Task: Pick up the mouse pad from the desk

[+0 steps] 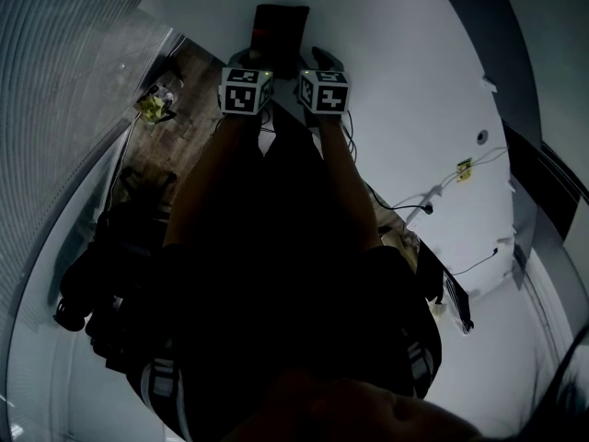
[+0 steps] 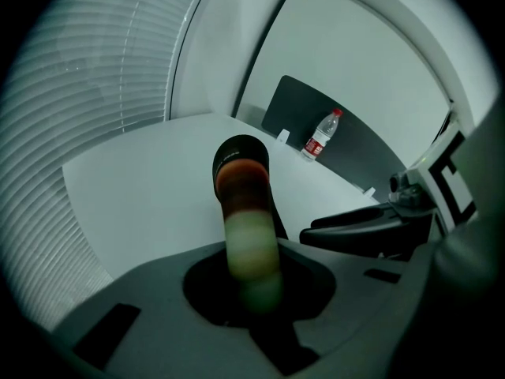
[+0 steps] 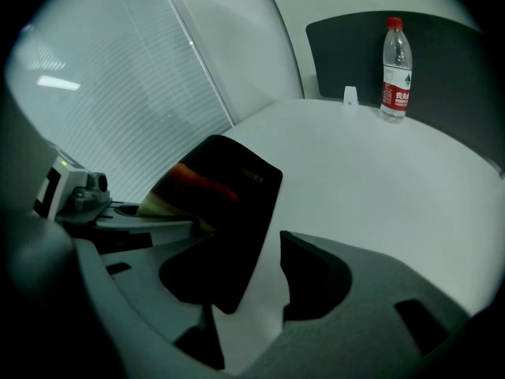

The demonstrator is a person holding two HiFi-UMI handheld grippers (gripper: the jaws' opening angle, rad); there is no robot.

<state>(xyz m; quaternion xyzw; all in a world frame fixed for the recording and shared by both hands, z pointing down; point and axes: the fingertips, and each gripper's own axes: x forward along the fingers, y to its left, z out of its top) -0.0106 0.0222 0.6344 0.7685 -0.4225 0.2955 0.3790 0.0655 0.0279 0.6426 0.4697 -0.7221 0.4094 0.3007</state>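
We look steeply down past a person's dark arms at two claws held side by side over a white table. Each claw carries a cube with black and white square markers.

The left claw has its jaws closed on the mouse pad. In the left gripper view, the pad comes out from between the shut jaws of that claw and runs straight ahead. We see it nearly edge on. Its near part is blurred, with bands of red, pale green and yellow, and its far end is dark.

The right claw sits just to the right of the left one. In the right gripper view, its jaws stand apart and the white table shows through the gap between them. The pad is a dark sheet tilted up on edge, just ahead and to the left of this claw. Its lower corner overlaps the left jaw, and we cannot tell whether they touch. The left claw shows at the far left of this view, clamped on the pad's coloured side.

Far ahead of both claws, a clear water bottle with a red cap and red label stands on the table against a dark panel. A slatted blind lies to the left of the claws.
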